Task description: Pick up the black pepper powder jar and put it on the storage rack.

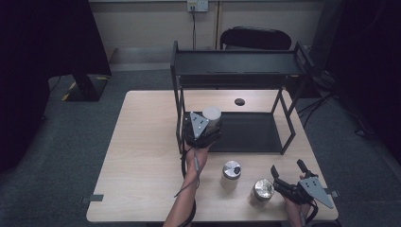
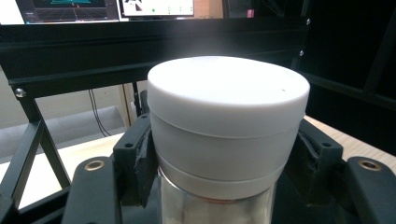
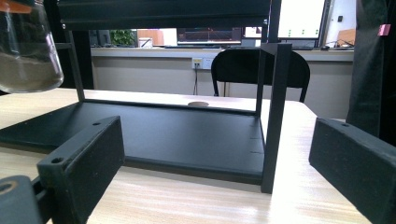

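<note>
My left gripper (image 1: 204, 126) is shut on a jar with a white lid (image 1: 211, 114), held just at the left front corner of the black two-tier rack (image 1: 236, 70). In the left gripper view both black jaws press the sides of the white-lidded jar (image 2: 228, 98), whose glass body shows below the lid. My right gripper (image 1: 287, 168) rests at the table's near right corner, open and with nothing between its jaws. In the right gripper view the jaws of my right gripper (image 3: 215, 172) stand wide apart, facing the rack's lower shelf (image 3: 177, 135).
Two more jars stand on the table in front of the rack: one with a silver lid (image 1: 231, 170) and one with a shiny crinkled lid (image 1: 263, 189), which stands beside the right gripper. A small dark disc (image 1: 239, 101) lies behind the rack. A black chair (image 1: 255, 38) stands beyond the table.
</note>
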Available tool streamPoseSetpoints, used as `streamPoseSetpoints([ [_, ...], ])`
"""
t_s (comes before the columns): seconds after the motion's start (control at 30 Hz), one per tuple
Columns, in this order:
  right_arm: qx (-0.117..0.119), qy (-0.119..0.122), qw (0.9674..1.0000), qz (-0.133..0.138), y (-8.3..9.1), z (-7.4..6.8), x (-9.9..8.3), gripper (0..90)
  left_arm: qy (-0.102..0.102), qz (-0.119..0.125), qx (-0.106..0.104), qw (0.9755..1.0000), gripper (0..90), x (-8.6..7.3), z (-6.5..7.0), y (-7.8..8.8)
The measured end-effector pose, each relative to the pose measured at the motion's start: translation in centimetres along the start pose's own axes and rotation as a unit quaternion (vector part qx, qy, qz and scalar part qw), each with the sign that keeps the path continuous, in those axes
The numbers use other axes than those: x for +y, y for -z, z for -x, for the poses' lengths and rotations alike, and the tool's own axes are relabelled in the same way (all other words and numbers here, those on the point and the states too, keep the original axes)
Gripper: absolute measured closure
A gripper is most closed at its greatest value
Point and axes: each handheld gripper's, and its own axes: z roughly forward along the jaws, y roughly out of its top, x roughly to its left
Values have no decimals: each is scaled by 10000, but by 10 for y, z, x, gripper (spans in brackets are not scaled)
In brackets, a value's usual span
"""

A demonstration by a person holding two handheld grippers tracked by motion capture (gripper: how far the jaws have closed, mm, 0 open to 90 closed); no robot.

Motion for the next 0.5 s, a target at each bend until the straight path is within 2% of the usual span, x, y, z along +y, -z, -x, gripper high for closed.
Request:
streamPoseSetpoints([
  [0.13,8,8,10000,0,0,0,0,24,27,-1,92,10000,343,-2,0,-4],
  [0.37,10,0,10000,-1,0,0,0,24,70,-65,135,9999,344,-5,-2,-10],
  [0.5,9,-2,10000,-4,0,0,0,24,27,-123,159,9998,344,-8,-1,-14],
])
